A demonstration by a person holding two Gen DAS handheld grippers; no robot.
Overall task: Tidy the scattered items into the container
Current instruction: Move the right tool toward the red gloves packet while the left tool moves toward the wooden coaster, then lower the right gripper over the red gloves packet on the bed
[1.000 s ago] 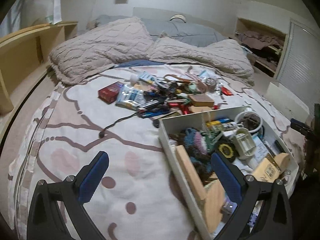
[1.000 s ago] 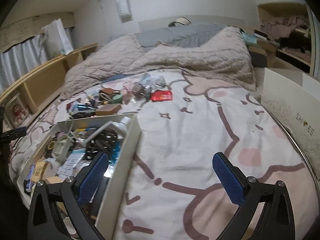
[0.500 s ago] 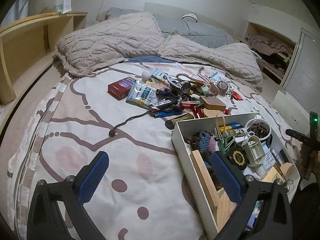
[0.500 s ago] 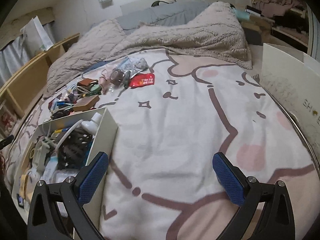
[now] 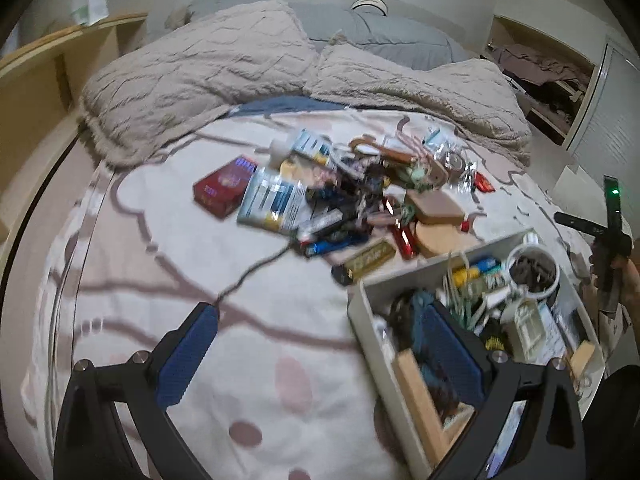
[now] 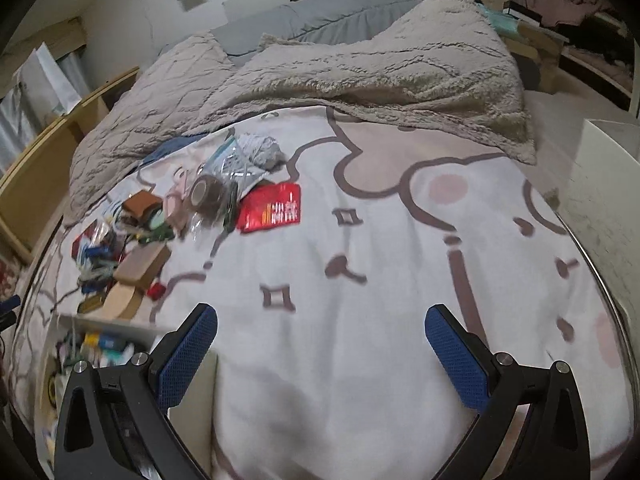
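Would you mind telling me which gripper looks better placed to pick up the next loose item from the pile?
Probably left. The left gripper, jaws open and empty, faces the pile with the container beside it. The right gripper, also open, faces mostly bare bedspread, with the pile off to its left.

On the patterned white bedspread, scattered small items lie mid-bed; the open white rectangular box sits before them, toward the foot edge.

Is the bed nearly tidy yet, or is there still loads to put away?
Some is done: the white rectangular box already holds many bits. Nothing is in hand; the left hand-held gripper and right hand-held gripper are both open and empty. Loads left: the pile with the dark red box and red foil packet.
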